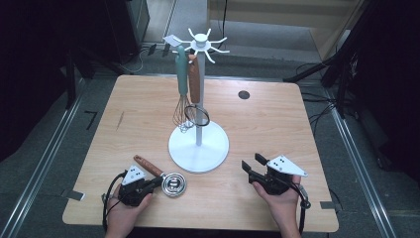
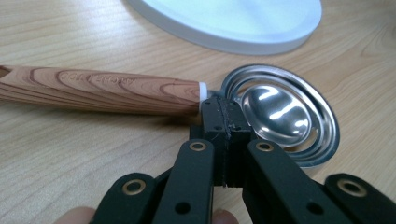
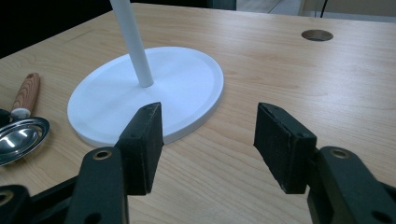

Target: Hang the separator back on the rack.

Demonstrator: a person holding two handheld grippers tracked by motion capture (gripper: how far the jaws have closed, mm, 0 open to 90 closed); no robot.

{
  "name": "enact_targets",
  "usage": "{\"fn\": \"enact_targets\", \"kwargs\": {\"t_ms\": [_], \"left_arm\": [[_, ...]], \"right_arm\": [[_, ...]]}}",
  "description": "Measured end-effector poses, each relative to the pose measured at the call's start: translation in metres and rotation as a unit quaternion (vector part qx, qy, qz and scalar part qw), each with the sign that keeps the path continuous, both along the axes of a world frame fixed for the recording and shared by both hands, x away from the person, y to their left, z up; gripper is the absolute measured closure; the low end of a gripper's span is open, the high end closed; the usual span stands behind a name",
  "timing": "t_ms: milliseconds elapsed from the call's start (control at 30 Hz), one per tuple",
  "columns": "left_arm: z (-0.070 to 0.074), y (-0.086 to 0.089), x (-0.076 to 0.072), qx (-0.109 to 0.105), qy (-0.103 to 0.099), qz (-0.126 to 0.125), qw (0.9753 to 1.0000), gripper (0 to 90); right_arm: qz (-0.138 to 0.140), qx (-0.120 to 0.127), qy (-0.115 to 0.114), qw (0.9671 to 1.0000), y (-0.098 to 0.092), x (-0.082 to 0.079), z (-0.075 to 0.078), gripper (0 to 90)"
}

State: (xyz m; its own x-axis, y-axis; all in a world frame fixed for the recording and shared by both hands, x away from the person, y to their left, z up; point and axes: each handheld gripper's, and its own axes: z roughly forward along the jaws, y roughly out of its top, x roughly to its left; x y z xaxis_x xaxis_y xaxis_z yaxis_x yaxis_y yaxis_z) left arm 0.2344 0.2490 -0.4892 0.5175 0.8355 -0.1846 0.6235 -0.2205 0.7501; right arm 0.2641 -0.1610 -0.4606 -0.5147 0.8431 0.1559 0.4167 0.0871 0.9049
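The left tongs [image 2: 223,135] are clamped on the thin metal neck of a wooden-handled strainer spoon [image 1: 161,177], right where the white collar of the handle meets the steel bowl. The utensil lies flat on the desk [image 1: 257,119] at the near left, just in front of the white round base of the hanging rack [image 1: 198,145], with its handle running off to the far left. The right tongs [image 3: 208,144] stand apart and empty at the near right, pointed toward the rack base.

On the rack a teal-handled whisk [image 1: 182,89] and a brown-handled utensil [image 1: 195,84] already hang from the left-side prongs, so the likely job is to hang this one as well.

The grip is the weak point. It sits on a narrow, smooth neck (polished steel, little friction), so on lifting, the long handle may swing down and twist in the jaws, or slip out entirely. Carrying it up on the crowded side could also knock the two hung utensils or nudge the post; a free prong on the right looks safer.
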Motion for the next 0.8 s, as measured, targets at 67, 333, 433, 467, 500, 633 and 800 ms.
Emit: {"fn": "enact_targets", "kwargs": {"t_ms": [67,333,433,467,500,633,800], "left_arm": [[0.001,-0.001,0.000,-0.009,-0.004,0.003,0.9999,90.0],[0.004,-0.011,-0.002,-0.004,-0.019,0.000,0.9998,90.0],[0.003,-0.013,-0.001,-0.003,-0.015,-0.002,0.9999,90.0],[0.003,-0.013,-0.001,-0.004,-0.013,-0.004,0.9999,90.0],[0.003,-0.014,-0.001,-0.006,-0.013,-0.004,0.9999,90.0],[0.001,-0.020,-0.001,-0.002,-0.009,-0.012,0.9999,90.0],[-0.002,-0.028,-0.001,0.005,0.007,-0.028,0.9996,90.0]], "right_arm": [[-0.001,0.003,0.002,1.0000,0.000,0.000,0.000,43.5],[0.004,0.001,0.001,1.0000,0.002,-0.001,-0.001,43.7],[0.007,0.000,-0.002,1.0000,0.005,-0.003,0.000,43.7],[0.011,-0.001,-0.003,0.9999,0.006,-0.004,0.001,43.7],[0.013,-0.002,-0.005,0.9999,0.008,-0.004,0.001,43.6],[0.018,-0.006,-0.003,0.9998,0.011,-0.003,0.000,43.6],[0.023,-0.007,-0.001,0.9997,0.017,-0.003,-0.001,43.6]]}}
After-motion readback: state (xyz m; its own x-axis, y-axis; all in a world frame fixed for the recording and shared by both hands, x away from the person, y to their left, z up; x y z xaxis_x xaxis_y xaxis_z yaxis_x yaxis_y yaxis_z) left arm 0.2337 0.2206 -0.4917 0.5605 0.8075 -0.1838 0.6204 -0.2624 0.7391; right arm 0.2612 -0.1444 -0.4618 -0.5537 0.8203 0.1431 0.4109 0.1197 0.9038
